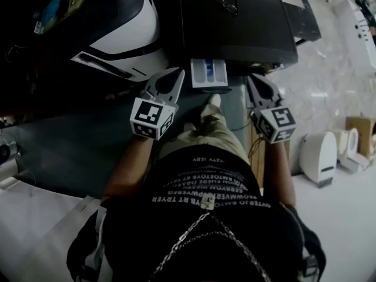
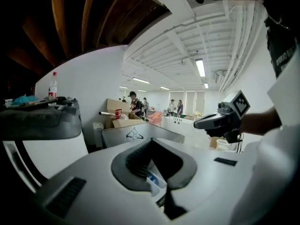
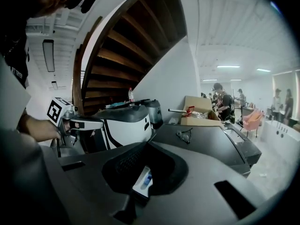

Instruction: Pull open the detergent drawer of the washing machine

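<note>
The washing machine point(image 1: 235, 22) has a dark top and stands ahead of me. Its detergent drawer point(image 1: 208, 74) sticks out of the front, white with blue inside. My left gripper point(image 1: 175, 73) hangs just left of the drawer, jaws shut on nothing. My right gripper point(image 1: 254, 79) hovers just right of it, also shut and empty. Neither touches the drawer. In the left gripper view the drawer point(image 2: 152, 179) shows through the hollow behind the closed tips point(image 2: 151, 141), and the right gripper point(image 2: 199, 122) floats beyond. In the right gripper view the drawer point(image 3: 143, 182) shows likewise.
A pair of glasses point(image 1: 228, 2) lies on the washer top. A white and black machine point(image 1: 117, 22) stands to the left. White appliances point(image 1: 320, 154) and a cardboard box point(image 1: 358, 128) sit on the floor at right. People stand far back point(image 3: 222, 104).
</note>
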A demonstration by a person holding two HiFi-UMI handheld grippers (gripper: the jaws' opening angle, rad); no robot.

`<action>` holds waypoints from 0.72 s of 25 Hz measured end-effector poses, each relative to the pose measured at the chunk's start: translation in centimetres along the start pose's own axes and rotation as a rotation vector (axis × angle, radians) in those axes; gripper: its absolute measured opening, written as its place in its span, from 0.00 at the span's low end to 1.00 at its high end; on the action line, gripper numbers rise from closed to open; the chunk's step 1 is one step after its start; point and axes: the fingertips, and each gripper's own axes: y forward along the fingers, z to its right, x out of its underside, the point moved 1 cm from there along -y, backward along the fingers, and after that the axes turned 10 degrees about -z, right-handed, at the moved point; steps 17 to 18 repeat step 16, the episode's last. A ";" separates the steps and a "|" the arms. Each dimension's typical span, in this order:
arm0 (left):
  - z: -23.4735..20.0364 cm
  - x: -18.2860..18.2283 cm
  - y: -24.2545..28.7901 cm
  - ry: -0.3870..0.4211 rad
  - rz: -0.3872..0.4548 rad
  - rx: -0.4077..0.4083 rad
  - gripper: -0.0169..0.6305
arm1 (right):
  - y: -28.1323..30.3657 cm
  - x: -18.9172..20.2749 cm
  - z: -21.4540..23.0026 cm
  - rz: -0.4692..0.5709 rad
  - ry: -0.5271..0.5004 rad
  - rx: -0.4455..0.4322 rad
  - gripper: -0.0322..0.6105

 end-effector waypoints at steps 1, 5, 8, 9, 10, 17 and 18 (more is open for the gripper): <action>0.1 -1.1 -0.9 0.007 0.025 -0.004 0.03 | -0.6 -0.7 -0.2 0.015 0.002 -0.004 0.05; 0.5 -4.0 -3.0 0.028 0.079 -0.014 0.03 | -2.3 -2.8 -0.8 0.047 0.019 -0.025 0.05; 0.7 -5.3 -3.7 0.034 0.092 -0.015 0.03 | -3.2 -3.7 -1.2 0.055 -0.013 -0.034 0.05; 0.7 -5.5 -3.7 0.035 0.090 -0.016 0.03 | -3.3 -3.9 -1.4 0.056 -0.021 -0.038 0.05; 0.7 -5.7 -3.7 0.035 0.088 -0.017 0.03 | -3.4 -4.2 -1.5 0.059 -0.022 -0.043 0.05; 0.2 -6.4 -2.9 0.023 0.083 -0.021 0.03 | -3.5 -5.1 -0.8 0.060 -0.043 -0.045 0.05; 0.2 -6.4 -2.9 0.023 0.083 -0.021 0.03 | -3.5 -5.1 -0.8 0.060 -0.043 -0.045 0.05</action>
